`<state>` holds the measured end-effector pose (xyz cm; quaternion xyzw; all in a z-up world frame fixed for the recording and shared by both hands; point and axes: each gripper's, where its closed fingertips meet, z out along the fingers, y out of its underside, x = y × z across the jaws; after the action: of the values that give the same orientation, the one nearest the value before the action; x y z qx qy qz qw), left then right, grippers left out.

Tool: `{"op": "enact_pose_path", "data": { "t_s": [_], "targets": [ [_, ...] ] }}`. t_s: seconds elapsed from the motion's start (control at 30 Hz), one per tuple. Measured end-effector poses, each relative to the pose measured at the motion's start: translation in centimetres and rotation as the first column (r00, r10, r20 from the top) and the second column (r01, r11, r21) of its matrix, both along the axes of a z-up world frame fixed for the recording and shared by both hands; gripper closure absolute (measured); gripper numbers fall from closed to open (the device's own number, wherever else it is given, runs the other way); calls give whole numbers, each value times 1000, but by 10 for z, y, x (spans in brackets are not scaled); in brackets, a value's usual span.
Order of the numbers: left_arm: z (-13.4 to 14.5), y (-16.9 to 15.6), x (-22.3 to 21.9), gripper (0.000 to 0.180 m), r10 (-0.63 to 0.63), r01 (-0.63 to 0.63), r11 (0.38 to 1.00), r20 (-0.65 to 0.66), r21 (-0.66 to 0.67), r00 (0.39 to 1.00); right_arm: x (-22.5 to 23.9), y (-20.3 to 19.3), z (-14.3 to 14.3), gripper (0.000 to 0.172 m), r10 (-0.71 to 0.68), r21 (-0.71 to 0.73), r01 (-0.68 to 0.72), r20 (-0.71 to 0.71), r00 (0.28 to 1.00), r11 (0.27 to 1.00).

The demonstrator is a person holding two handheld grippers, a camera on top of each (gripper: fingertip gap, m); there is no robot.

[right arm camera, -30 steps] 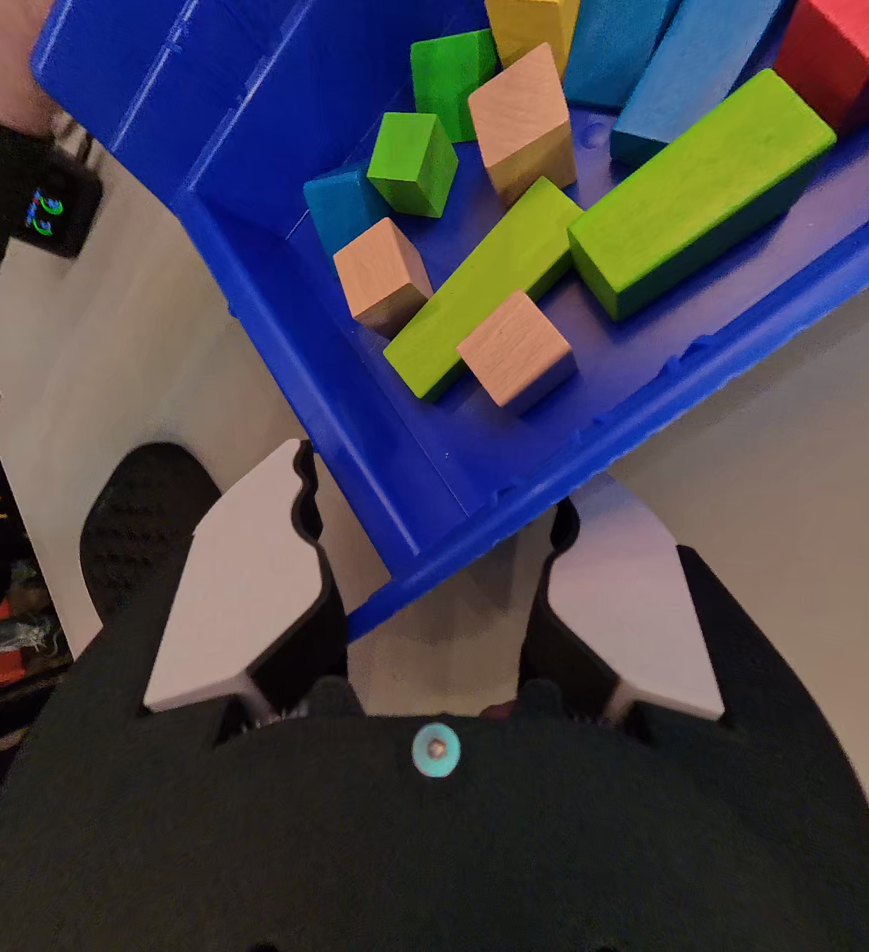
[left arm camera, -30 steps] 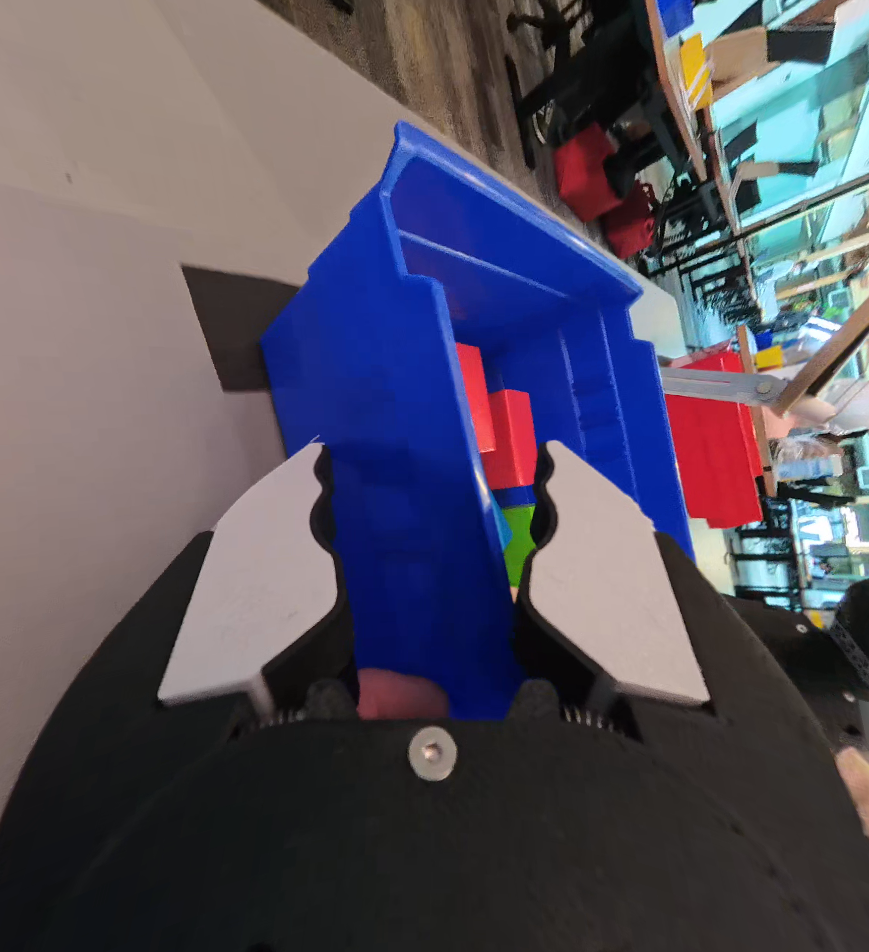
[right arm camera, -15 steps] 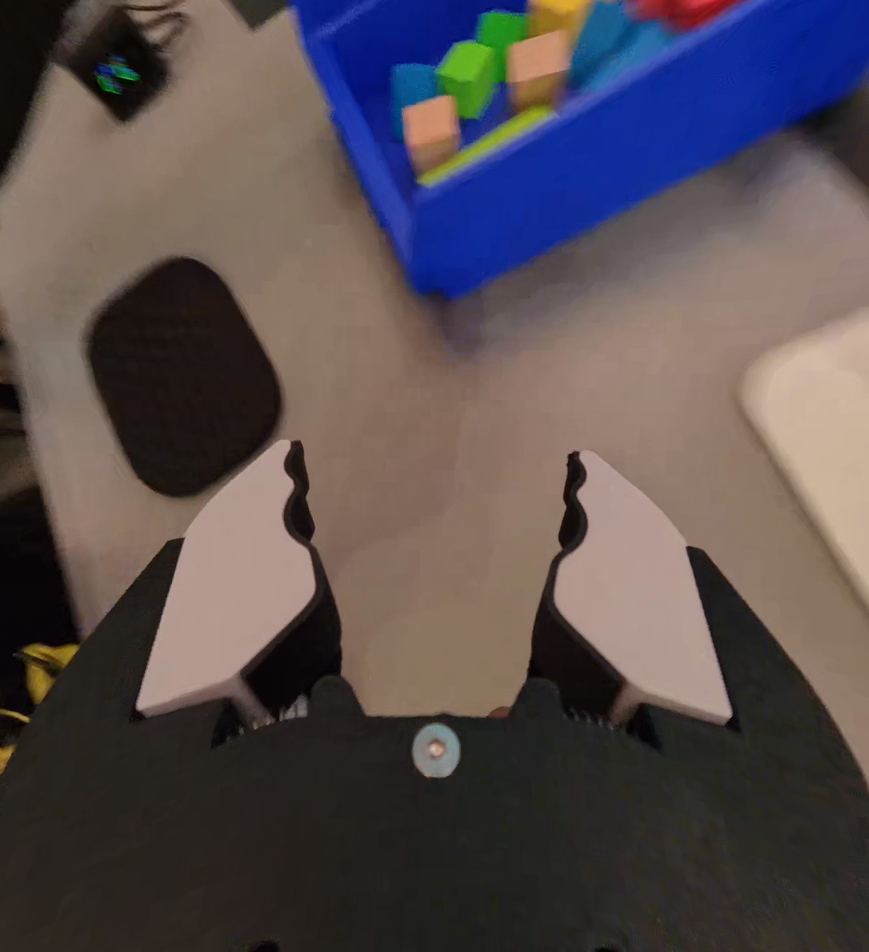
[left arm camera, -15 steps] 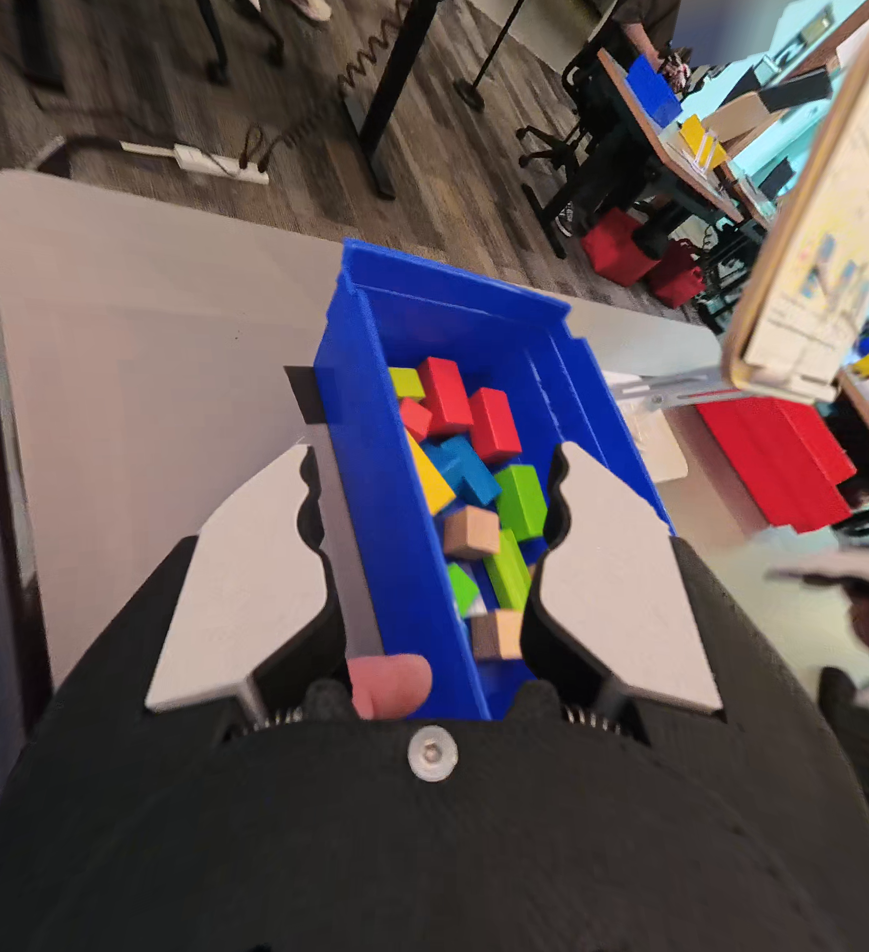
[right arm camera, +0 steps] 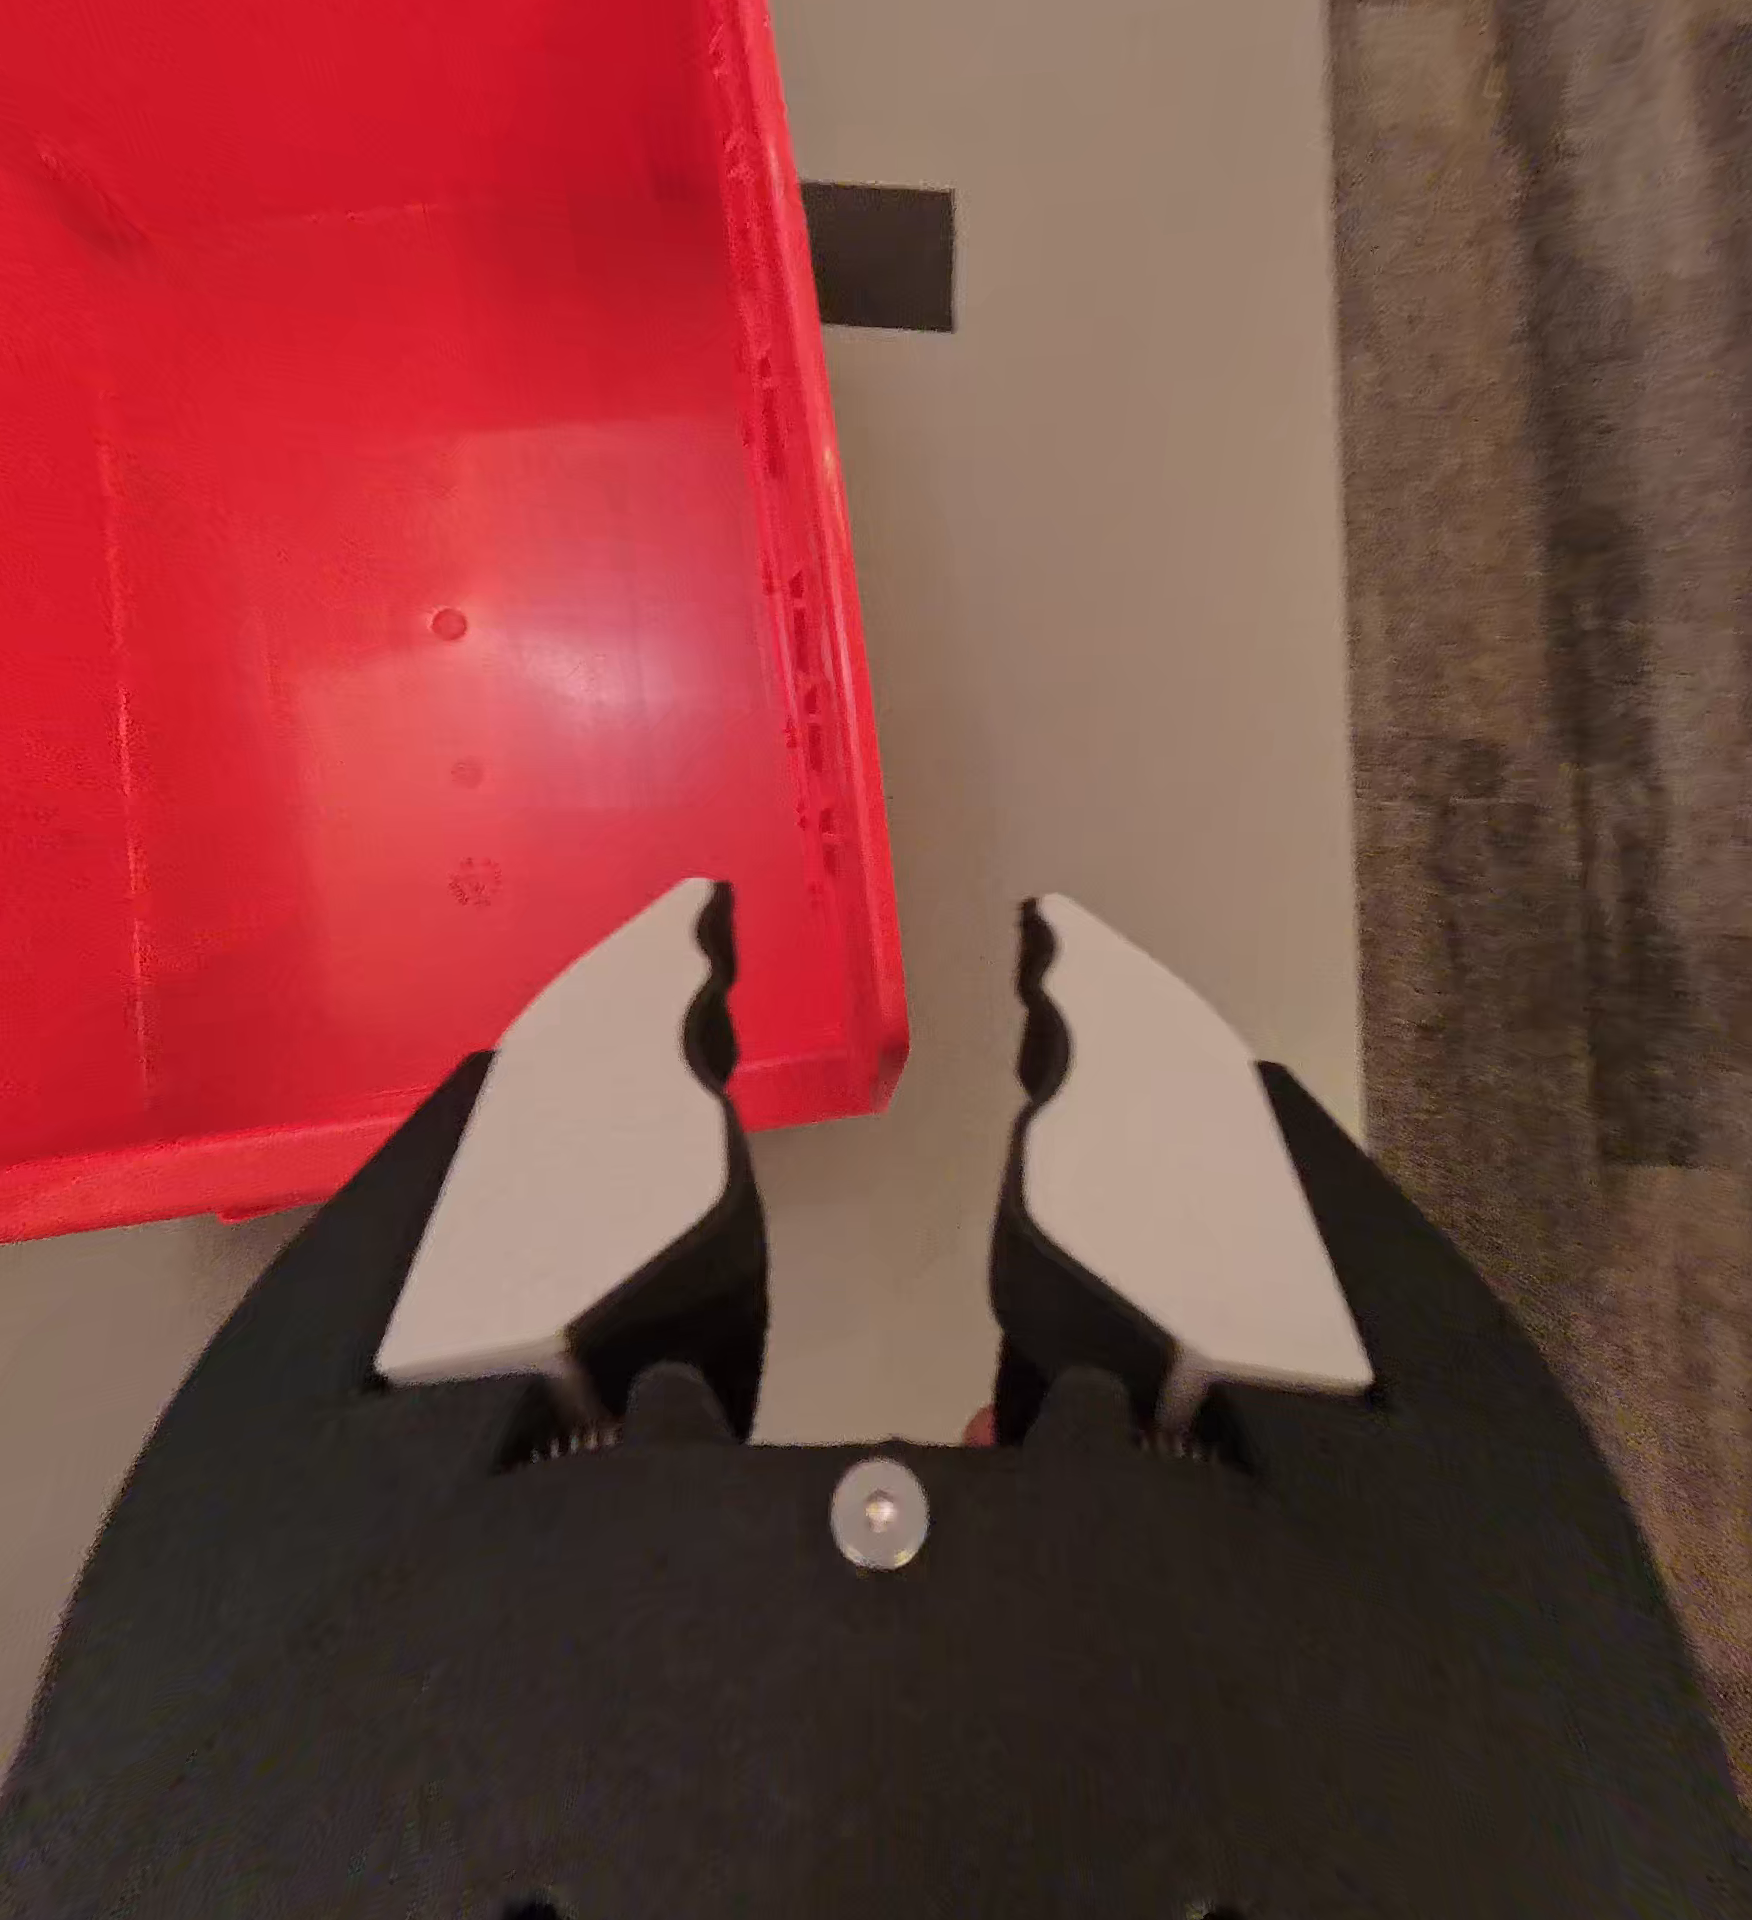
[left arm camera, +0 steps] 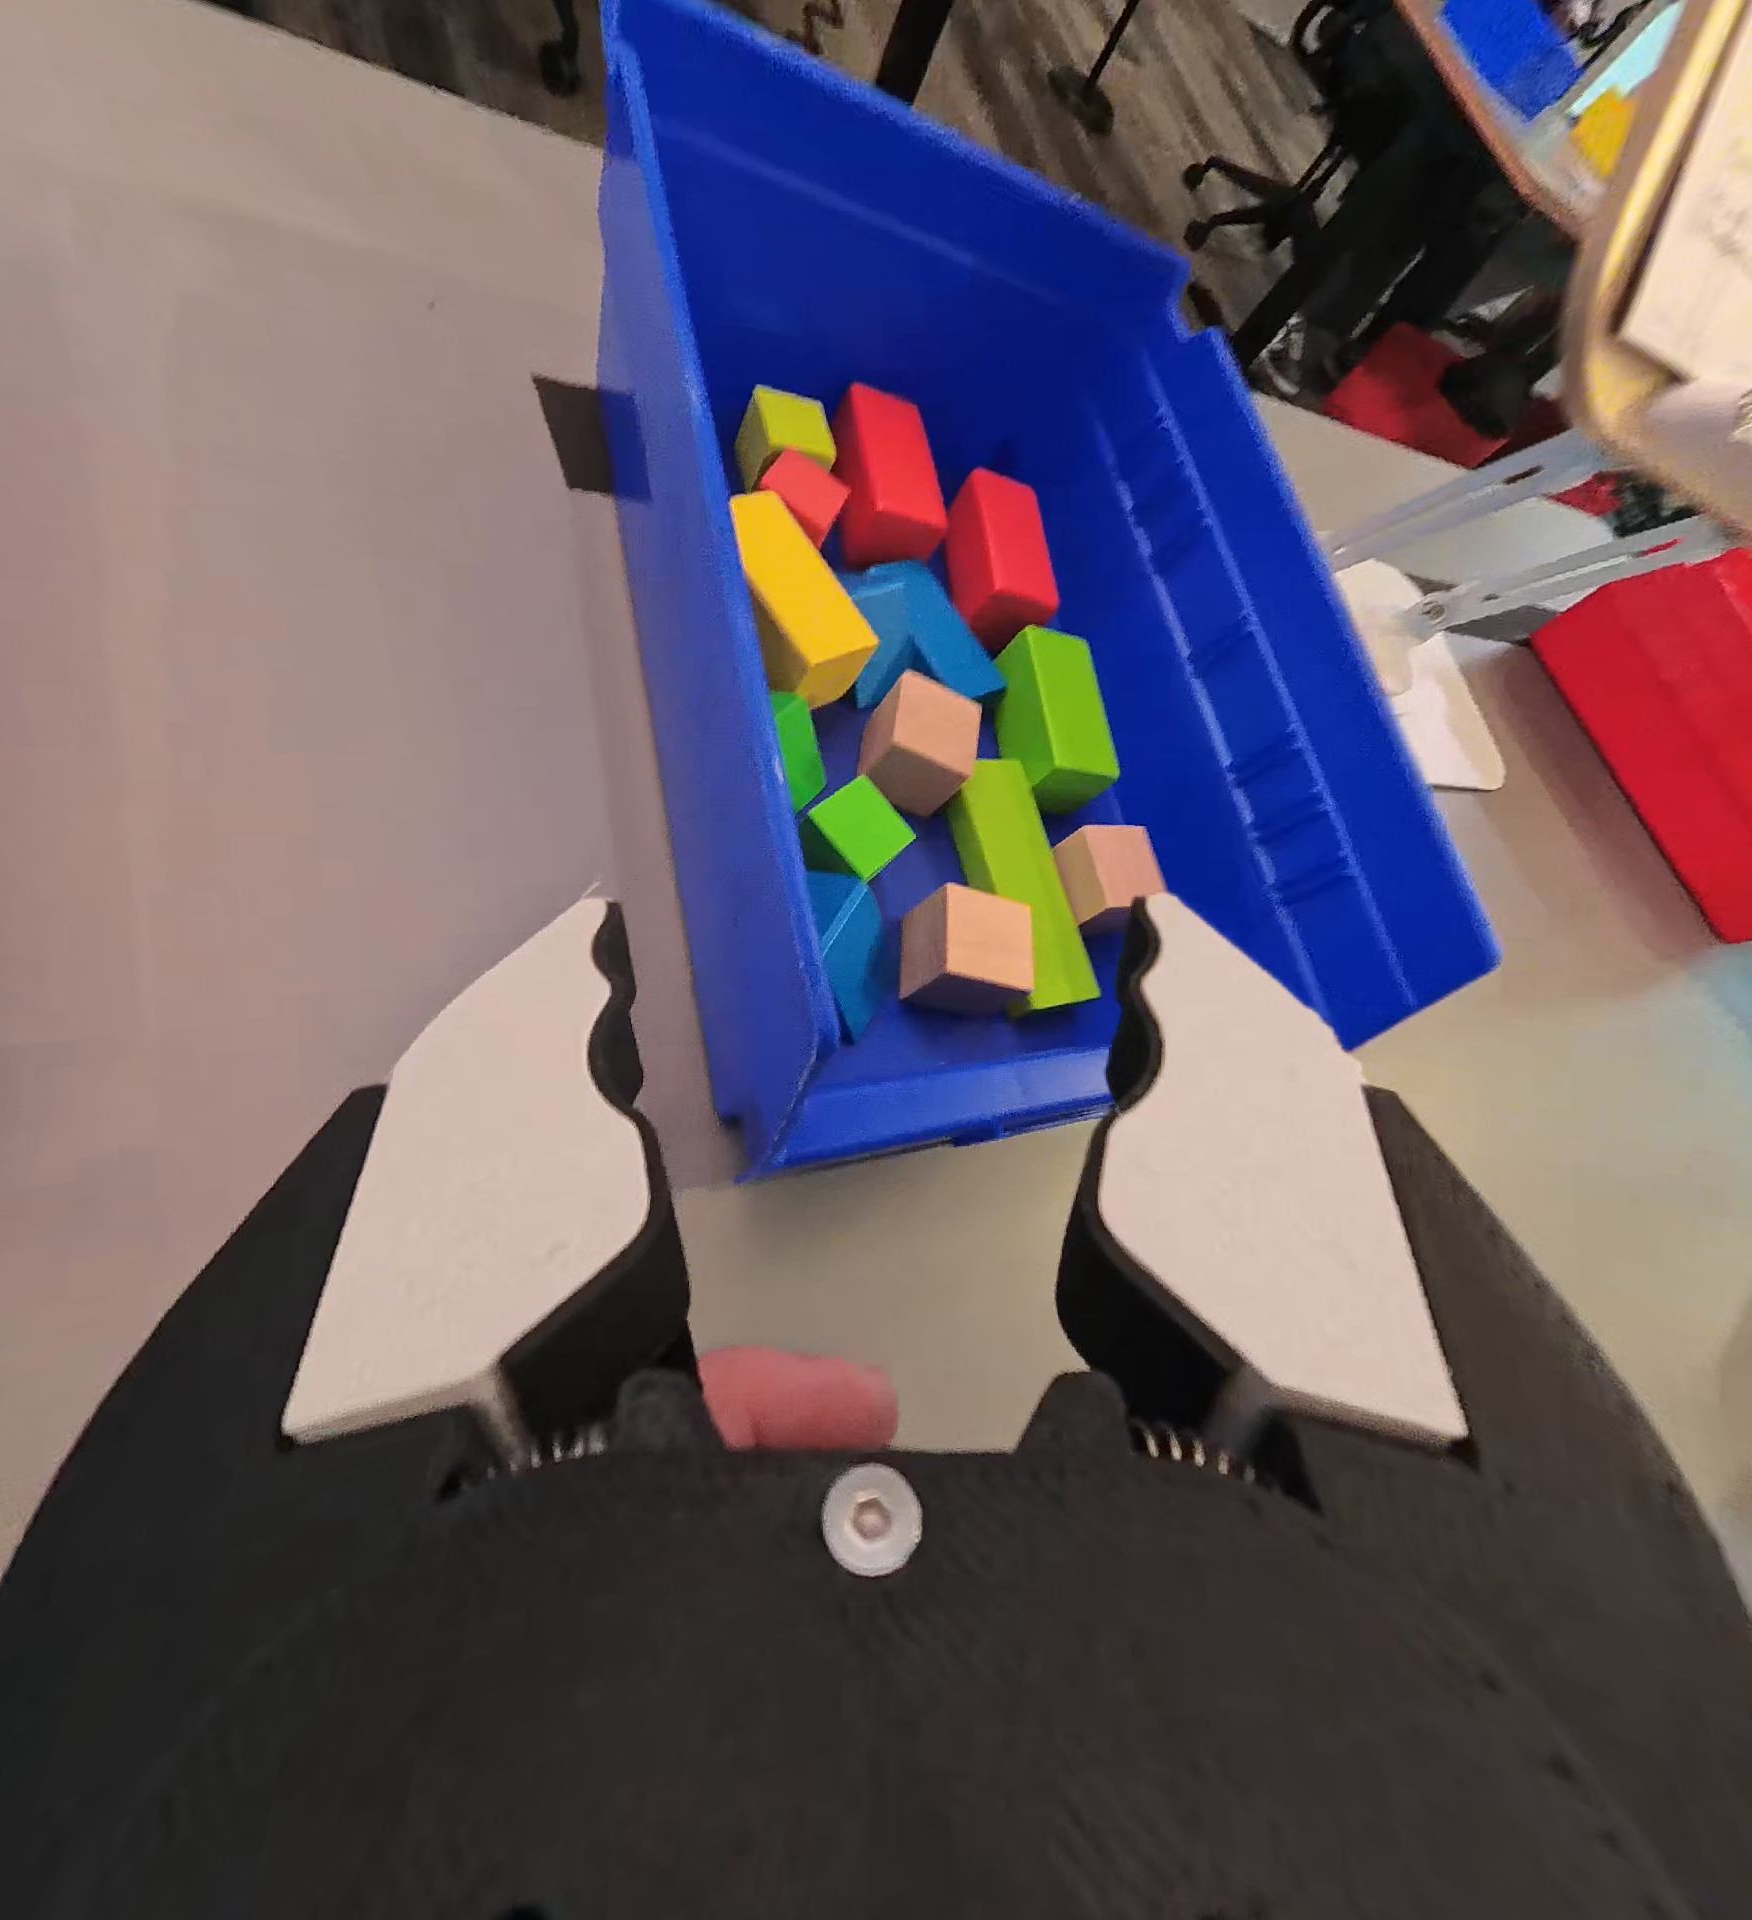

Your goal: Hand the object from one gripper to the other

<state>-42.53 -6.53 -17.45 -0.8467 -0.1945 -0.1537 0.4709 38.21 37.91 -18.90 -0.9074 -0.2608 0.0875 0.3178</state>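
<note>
A blue bin stands on the table and holds several wooden blocks: red, yellow, green and plain wood cubes. My left gripper hovers over the bin's near end, wide open and empty. My right gripper is partly open and empty, over the near right corner of an empty red bin. The red bin's wall shows between the fingers but the pads do not press on it. The red bin also shows in the left wrist view, to the right of the blue bin.
The grey table carries black tape marks beside the blue bin and the red bin. A white stand base sits between the bins. Carpet lies past the table's right edge. Left tips to right tips: about 95 centimetres.
My left gripper has drawn back from the blue bin's side and opened wider. My right gripper has swung from the blue bin to the red bin, and its jaws have narrowed on nothing.
</note>
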Motion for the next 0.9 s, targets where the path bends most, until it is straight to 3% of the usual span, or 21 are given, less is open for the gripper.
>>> {"op": "enact_pose_path", "data": {
  "t_s": [0.07, 0.1, 0.13, 0.4, 0.5, 0.57, 0.67, 0.73, 0.8, 0.9],
  "targets": [
    [-11, 0, 0, 92, 17, -17, 999, -3, -29, 1000, -1, -2, -16, 142, 22, -69, -22, -3, 1000, 997],
    [-13, 1, 2, 92, 23, -23, 999, 10, -28, 1000, 0, -4, -22, 161, 27, -88, -26, 6, 1000, 996],
    [-14, 2, 3, 93, 28, -27, 999, 24, -19, 999, -1, -5, -25, 165, 20, -91, -20, 0, 1000, 996],
    [-21, -1, 18, 93, 43, -42, 999, 29, -35, 999, -9, -35, -28, 171, -123, -54, 121, -44, 991, 991],
    [-12, -5, 17, 92, 63, -63, 998, -1, -17, 998, -15, -35, -26, 161, -103, -35, 102, -39, 994, 994],
    [-1, -10, 17, 92, 61, -62, 998, -44, -8, 997, -9, -35, -13, 114, -136, 9, 136, -10, 991, 991],
    [23, -16, 23, 95, 33, -33, 999, -141, 2, 989, -20, -45, 43, 105, -111, 200, 110, -8, 994, 974],
    [34, -16, 29, 97, 1, -5, 1000, -205, -18, 979, -55, -63, 76, 111, -14, 267, 18, -16, 1000, 963],
    [42, -8, 41, 99, -46, 39, 999, -242, -35, 969, -103, -85, 93, 111, 99, 284, -88, -24, 995, 955],
    [45, 16, 62, 103, -122, 99, 991, -281, -94, 952, -182, -120, 93, 111, 279, 290, -258, -34, 960, 922]
  ]
}}
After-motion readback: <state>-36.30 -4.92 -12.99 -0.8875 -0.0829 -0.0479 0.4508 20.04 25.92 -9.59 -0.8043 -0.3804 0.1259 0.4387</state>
